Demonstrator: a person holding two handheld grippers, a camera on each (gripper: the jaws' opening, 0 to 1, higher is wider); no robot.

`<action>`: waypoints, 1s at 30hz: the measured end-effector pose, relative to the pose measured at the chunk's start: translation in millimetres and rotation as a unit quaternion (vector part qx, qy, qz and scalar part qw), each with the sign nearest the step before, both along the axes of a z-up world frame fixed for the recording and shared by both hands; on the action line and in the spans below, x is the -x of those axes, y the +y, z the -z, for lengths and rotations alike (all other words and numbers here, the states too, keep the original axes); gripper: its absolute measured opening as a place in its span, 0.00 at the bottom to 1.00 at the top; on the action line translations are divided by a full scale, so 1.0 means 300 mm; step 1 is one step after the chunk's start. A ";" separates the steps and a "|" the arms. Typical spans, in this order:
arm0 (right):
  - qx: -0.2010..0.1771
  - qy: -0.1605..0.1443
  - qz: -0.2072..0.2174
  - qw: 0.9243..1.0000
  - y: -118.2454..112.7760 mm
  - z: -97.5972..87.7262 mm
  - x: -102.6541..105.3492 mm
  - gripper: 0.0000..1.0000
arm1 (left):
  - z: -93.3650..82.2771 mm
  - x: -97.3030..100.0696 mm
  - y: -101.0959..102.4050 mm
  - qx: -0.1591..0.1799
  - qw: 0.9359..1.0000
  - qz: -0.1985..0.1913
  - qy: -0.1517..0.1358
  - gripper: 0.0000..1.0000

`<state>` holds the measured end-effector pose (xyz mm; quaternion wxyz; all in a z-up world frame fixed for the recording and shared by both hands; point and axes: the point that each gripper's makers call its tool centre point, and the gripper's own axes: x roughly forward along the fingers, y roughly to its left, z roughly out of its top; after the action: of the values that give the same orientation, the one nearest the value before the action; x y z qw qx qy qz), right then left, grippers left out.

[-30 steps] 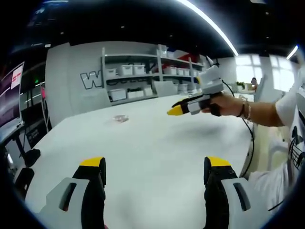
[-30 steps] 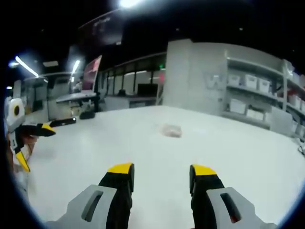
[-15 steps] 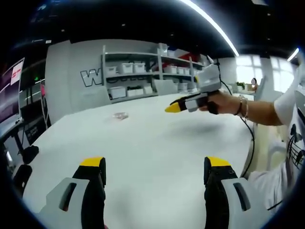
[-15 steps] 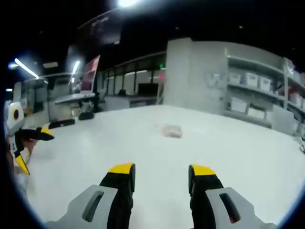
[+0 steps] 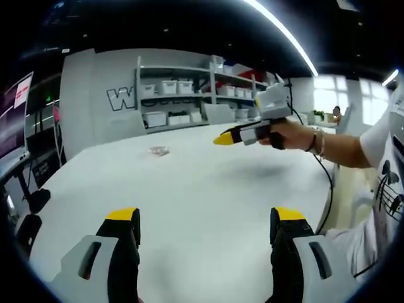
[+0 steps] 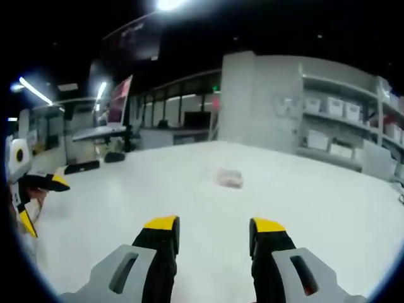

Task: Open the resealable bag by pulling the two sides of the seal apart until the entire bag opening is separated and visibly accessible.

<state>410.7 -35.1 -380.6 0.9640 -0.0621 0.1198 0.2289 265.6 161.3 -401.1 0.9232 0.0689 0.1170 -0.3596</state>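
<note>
A small clear resealable bag (image 5: pixel 159 151) lies flat far out on the white table (image 5: pixel 189 189); in the right gripper view the bag (image 6: pixel 228 178) sits ahead of the jaws, with bare table (image 6: pixel 315 202) around it. My left gripper (image 5: pixel 205 218) is open and holds nothing, well short of the bag. My right gripper (image 6: pixel 214 224) is also open and empty above the table. In the left gripper view a hand holds the right gripper (image 5: pixel 222 139) in the air, to the right of the bag. The left gripper (image 6: pixel 41 202) appears at the left edge, jaws apart.
Shelves with white bins (image 5: pixel 183 95) stand against the far wall beyond the table, seen again as shelves (image 6: pixel 341 120) on the right. Desks with a monitor (image 6: pixel 107 129) lie off the table's far left. A person's forearm (image 5: pixel 328 148) and a cable reach in from the right.
In the left gripper view the right gripper has drifted a little left and up, toward the bag. Both grippers stay open and the bag has not moved.
</note>
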 end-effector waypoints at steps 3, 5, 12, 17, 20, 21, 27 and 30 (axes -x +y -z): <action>0.004 0.002 -0.002 1.000 0.001 0.000 0.001 0.43 | -0.011 -0.003 -0.004 0.001 1.000 -0.001 0.000 0.83; 0.005 0.002 -0.001 1.000 0.002 -0.002 0.001 0.43 | -0.017 -0.008 -0.006 0.002 1.000 -0.002 0.000 0.83; 0.012 0.000 -0.005 1.000 0.013 -0.006 -0.029 0.42 | -0.038 -0.026 -0.010 0.004 1.000 -0.002 0.000 0.83; 0.008 0.009 -0.005 1.000 0.017 0.016 -0.045 0.42 | -0.042 -0.035 0.001 0.004 1.000 -0.006 0.002 0.83; 0.008 0.013 -0.006 1.000 0.020 0.024 -0.049 0.42 | -0.045 -0.041 0.010 0.003 1.000 -0.010 0.002 0.83; 0.008 0.014 -0.006 1.000 0.022 0.027 -0.051 0.42 | -0.046 -0.043 0.012 0.003 1.000 -0.011 0.002 0.83; 0.012 0.020 -0.008 1.000 0.026 0.034 -0.070 0.42 | -0.047 -0.047 0.006 0.003 1.000 -0.009 0.004 0.83; 0.012 0.023 -0.014 1.000 0.040 0.030 -0.075 0.43 | -0.050 -0.051 0.001 0.002 1.000 -0.009 0.004 0.83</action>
<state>433.1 -23.3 -389.6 0.9569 -0.0701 0.1433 0.2427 281.0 161.5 -386.1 0.9261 0.0645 0.1203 -0.3518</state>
